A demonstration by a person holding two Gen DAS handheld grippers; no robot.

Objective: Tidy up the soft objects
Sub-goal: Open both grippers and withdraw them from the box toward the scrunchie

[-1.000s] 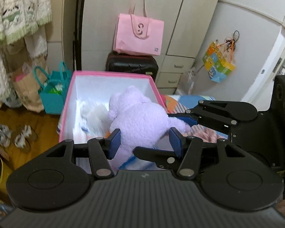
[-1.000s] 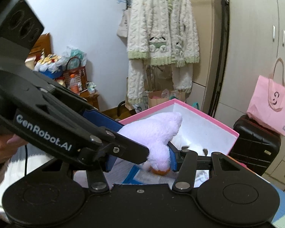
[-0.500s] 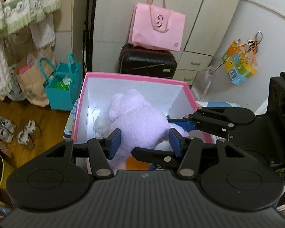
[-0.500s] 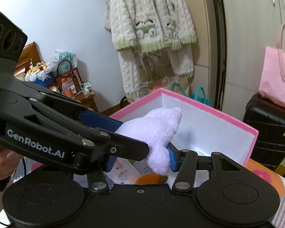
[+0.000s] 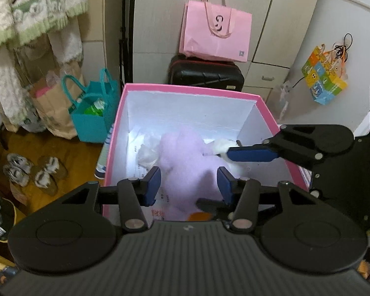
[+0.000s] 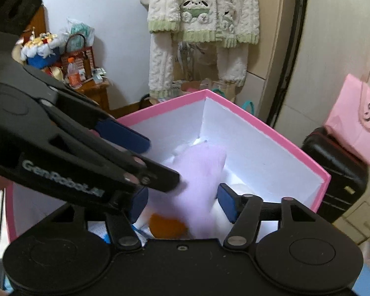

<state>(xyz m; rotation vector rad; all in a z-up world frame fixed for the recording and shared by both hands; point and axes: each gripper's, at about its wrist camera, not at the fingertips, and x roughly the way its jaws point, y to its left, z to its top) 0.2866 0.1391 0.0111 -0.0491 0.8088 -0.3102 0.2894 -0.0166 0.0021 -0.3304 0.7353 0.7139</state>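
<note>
A lilac plush toy (image 5: 185, 162) with an orange part (image 6: 167, 224) hangs blurred inside the pink box (image 5: 190, 90), whose walls are white. My left gripper (image 5: 188, 185) reaches over the near rim. Its jaws are closing, and both blue pads touch the plush's sides. My right gripper (image 6: 182, 202) comes in from the right with its jaws opening. The plush (image 6: 199, 167) sits between its pads with a gap on the left side. One of the right gripper's fingers (image 5: 249, 154) lies across the box's right part. White soft items (image 5: 148, 153) lie on the box floor.
Behind the box a pink paper bag (image 5: 214, 34) rests on a black suitcase (image 5: 207, 74). A teal bag (image 5: 93, 113) and slippers (image 5: 34, 172) are on the wooden floor to the left. Cream knitwear (image 6: 202, 12) hangs on the wall.
Both grippers came down and forward over the box, and the plush sank from rim height to deep inside. The right jaws spread wider and the left jaws narrowed slightly.
</note>
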